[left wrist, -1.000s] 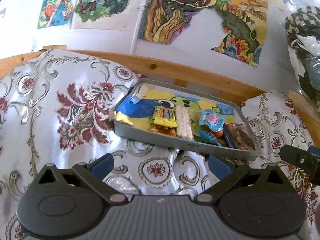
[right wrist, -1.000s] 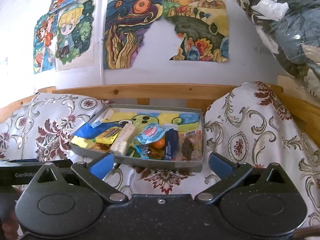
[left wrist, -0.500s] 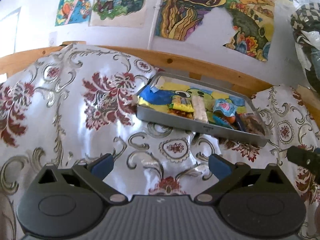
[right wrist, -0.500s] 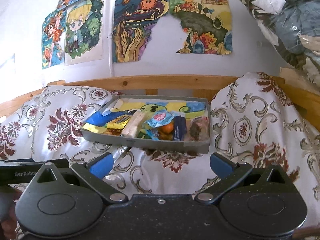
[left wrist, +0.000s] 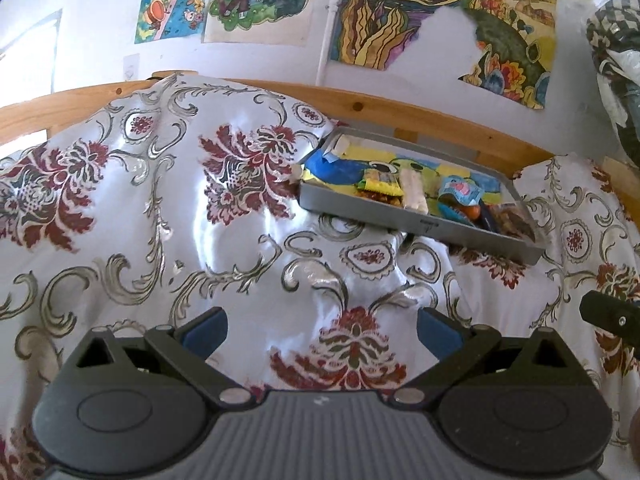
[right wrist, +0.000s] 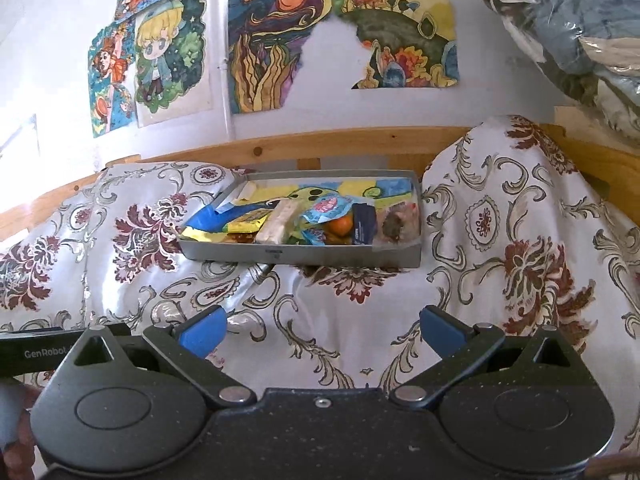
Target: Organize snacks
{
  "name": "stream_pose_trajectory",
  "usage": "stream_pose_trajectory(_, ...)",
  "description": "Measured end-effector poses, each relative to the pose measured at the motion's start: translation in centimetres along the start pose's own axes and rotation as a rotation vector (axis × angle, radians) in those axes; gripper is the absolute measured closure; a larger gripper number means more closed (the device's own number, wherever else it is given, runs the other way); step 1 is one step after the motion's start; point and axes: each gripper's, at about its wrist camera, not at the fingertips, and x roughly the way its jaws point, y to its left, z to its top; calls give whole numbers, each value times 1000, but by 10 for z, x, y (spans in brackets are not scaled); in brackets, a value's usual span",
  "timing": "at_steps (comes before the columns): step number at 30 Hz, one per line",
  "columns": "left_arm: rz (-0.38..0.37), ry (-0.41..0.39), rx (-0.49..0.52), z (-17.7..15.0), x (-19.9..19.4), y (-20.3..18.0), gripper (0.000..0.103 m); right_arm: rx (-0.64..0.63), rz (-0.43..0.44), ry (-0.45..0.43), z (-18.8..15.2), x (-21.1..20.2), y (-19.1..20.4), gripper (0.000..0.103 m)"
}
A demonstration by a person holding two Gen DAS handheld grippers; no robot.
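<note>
Two grippers hang over the patterned cloth (left wrist: pixel 248 248), both with fingers spread wide and nothing between them. The left gripper (left wrist: pixel 322 326) and the right gripper (right wrist: pixel 322 326) now sit farther back from the grey tray (right wrist: pixel 304 256) than one second ago: in both wrist views the tray appears smaller and higher in frame, with more cloth showing in front of it.

In the left wrist view the tray (left wrist: pixel 420 222) lies at 1 o'clock, tilted down to the right; in the right wrist view it lies at 12 o'clock, near level. The snacks rest along its near wall as before: a yellow packet (right wrist: pixel 246 222), a white bar (right wrist: pixel 278 220), a light blue pouch (right wrist: pixel 330 206), an orange piece (right wrist: pixel 340 225), a dark blue packet (right wrist: pixel 364 224) and a clear bag of brown bits (right wrist: pixel 394 226). The tray's far half shows only its picture lining.

A wooden rail (right wrist: pixel 340 146) runs behind the tray at 12 o'clock.
</note>
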Motion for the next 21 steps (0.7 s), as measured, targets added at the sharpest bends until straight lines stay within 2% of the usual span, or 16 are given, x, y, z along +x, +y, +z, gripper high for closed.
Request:
stream_pose_trajectory(9,2,-38,13,-10,-13,-6,1,-40,18,-6,-17,-11,2,1)
stream_pose_trajectory(21,15,-27,33,-20,-9,-6,0,-34,7,4,-31,-11,1,1)
